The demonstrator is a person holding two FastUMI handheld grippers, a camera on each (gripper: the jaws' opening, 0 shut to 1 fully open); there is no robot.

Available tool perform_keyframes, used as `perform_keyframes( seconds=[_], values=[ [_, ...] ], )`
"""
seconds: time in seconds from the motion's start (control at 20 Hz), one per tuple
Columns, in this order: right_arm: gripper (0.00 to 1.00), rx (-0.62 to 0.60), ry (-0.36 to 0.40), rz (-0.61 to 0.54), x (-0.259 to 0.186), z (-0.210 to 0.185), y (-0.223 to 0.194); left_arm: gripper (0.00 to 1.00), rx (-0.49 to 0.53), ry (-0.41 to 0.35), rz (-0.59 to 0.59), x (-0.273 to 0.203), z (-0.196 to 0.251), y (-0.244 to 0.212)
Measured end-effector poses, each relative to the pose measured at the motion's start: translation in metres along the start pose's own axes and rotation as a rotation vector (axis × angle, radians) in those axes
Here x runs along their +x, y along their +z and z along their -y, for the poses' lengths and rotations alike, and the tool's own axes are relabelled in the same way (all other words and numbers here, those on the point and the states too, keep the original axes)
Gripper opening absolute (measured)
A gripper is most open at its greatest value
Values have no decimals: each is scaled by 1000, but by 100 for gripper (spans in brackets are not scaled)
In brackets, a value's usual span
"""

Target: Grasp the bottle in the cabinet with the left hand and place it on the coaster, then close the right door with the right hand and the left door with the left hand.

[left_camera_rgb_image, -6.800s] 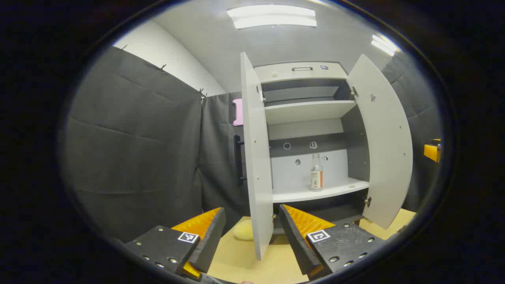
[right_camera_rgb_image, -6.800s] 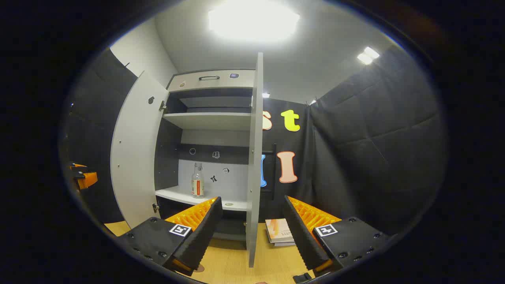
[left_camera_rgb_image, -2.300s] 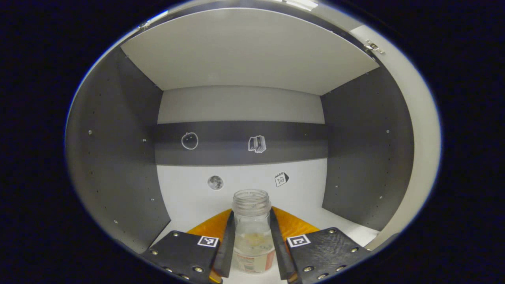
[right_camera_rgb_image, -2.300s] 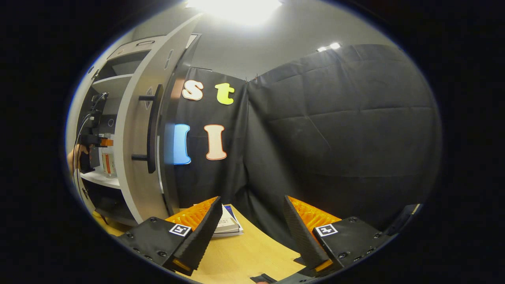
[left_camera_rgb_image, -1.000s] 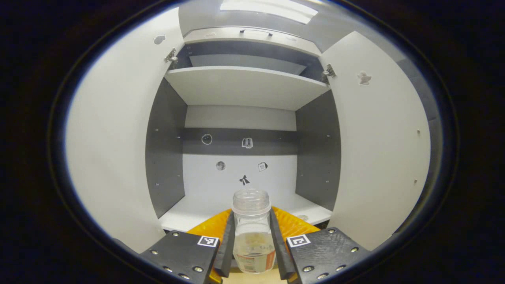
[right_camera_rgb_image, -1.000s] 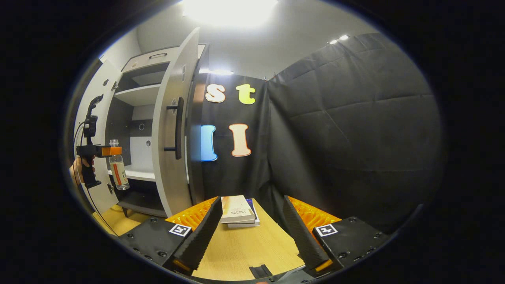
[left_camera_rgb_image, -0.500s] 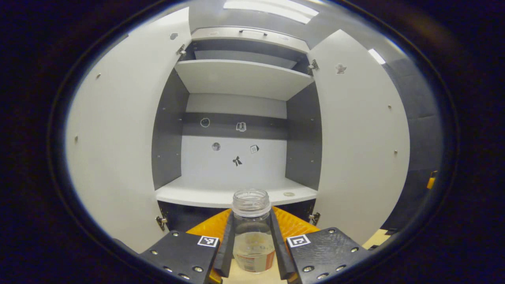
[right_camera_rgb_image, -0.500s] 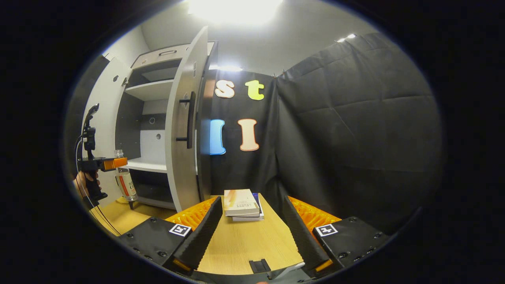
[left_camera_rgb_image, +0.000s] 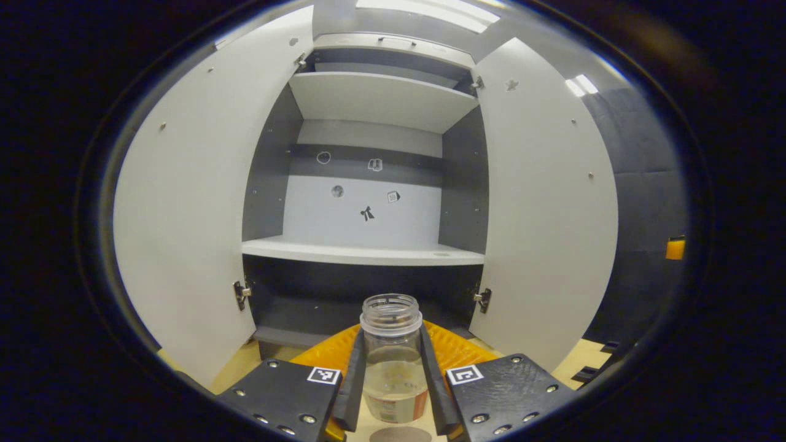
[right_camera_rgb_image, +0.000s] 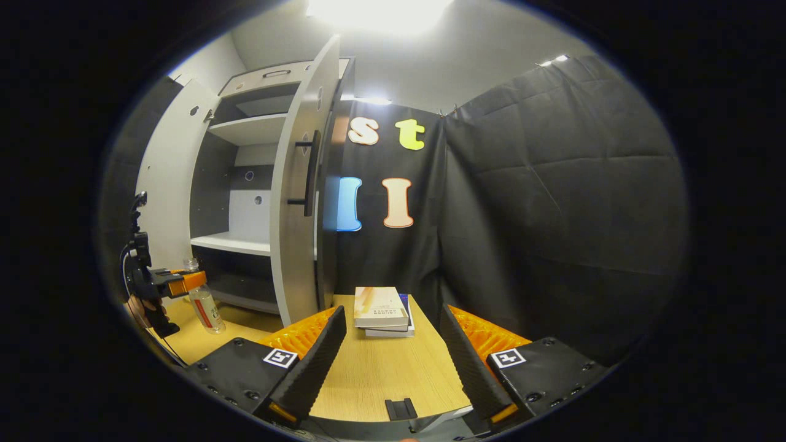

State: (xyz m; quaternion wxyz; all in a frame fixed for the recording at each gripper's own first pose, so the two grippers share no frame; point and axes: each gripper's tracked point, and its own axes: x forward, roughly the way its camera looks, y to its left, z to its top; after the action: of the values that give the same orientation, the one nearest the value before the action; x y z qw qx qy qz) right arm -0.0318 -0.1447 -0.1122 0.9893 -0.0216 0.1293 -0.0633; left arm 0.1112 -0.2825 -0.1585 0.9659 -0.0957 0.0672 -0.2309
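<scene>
A clear, uncapped bottle (left_camera_rgb_image: 393, 368) with an orange-red label stands upright between the fingers of my left gripper (left_camera_rgb_image: 391, 336), which is shut on it. Just under the bottle, at the view's bottom edge, lies a dark round coaster (left_camera_rgb_image: 400, 434). Whether the bottle touches it I cannot tell. Beyond stands the cabinet with its left door (left_camera_rgb_image: 184, 215) and right door (left_camera_rgb_image: 546, 209) both wide open. In the right gripper view, my right gripper (right_camera_rgb_image: 391, 325) is open over the table; the left gripper (right_camera_rgb_image: 178, 283) holds the bottle (right_camera_rgb_image: 204, 310) low in front of the cabinet.
The cabinet's lower shelf (left_camera_rgb_image: 362, 253) is bare. The right door (right_camera_rgb_image: 295, 202) carries a black bar handle (right_camera_rgb_image: 309, 173) on its outer face. A stack of books (right_camera_rgb_image: 381, 312) lies on the wooden table (right_camera_rgb_image: 374, 380) near the black cloth wall. A hand (right_camera_rgb_image: 138, 307) grips the left gripper's handle.
My left gripper has drawn back out of the cabinet and come down with the bottle, bringing the coaster into sight below it. The right gripper has stayed open and shifted slightly.
</scene>
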Motion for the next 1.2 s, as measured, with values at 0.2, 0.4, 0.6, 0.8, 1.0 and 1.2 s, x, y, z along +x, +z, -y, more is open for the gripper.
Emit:
perform_keyframes(
  seconds=[0.2, 0.4, 0.6, 0.8, 1.0, 1.2],
  values=[
    [98, -19, 28, -3, 0, -7, 0, 48, 0, 1, -13, -5, 2, -30],
    [98, -41, 41, -11, 0, -13, -2, 49, 9, 1, -59, -11, 2, -72],
    [98, -58, 48, -13, 1, -17, -3, 48, 23, 7, -92, -13, 1, -104],
    [97, -34, 57, -31, 7, -24, -7, 49, 15, 9, -133, -13, 3, -122],
    [98, -52, 71, -30, 10, -32, -5, 48, 10, 20, -123, -17, 1, -127],
    [98, -49, 91, -21, 12, -42, 0, 53, -24, 19, -125, -23, 7, -124]
  ],
)
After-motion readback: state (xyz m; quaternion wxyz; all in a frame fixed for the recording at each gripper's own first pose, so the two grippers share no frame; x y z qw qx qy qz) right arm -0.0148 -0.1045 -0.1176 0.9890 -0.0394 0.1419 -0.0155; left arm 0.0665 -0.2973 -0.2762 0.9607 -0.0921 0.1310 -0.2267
